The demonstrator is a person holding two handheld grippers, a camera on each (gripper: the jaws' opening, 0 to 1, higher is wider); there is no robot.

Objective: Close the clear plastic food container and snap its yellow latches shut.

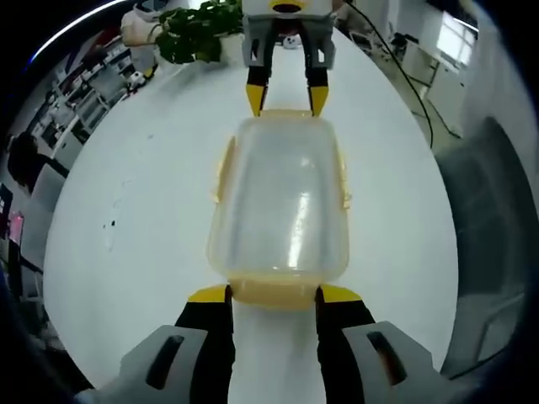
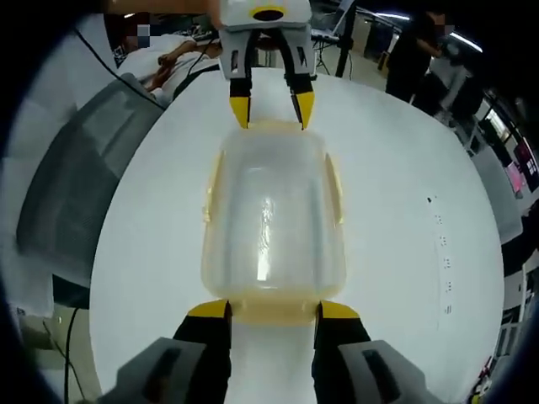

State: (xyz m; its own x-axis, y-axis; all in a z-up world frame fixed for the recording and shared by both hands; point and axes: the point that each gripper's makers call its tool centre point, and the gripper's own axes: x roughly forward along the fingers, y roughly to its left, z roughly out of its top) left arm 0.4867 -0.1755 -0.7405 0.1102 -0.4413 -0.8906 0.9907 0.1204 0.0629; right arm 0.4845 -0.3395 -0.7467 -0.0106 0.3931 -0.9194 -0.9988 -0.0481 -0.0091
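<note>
The clear plastic container [image 1: 278,198] lies lengthwise on the white table with its lid on. Yellow latches run along its long sides [image 1: 223,168], and another yellow latch [image 1: 274,292] sits at the near end. My left gripper [image 1: 275,295] is open, one yellow tip on either side of that near end latch. My right gripper [image 1: 286,99] is at the far end, open, its tips just past the container's edge. In the right gripper view the same container [image 2: 274,210] lies between my right gripper [image 2: 274,310] below and my left gripper [image 2: 269,105] above.
The round white table [image 1: 126,219] has bare room on both sides of the container. A potted plant [image 1: 198,29] stands at its far edge and a black cable [image 1: 408,80] crosses it. A grey chair [image 2: 84,185] stands beside the table. People stand beyond it [image 2: 421,50].
</note>
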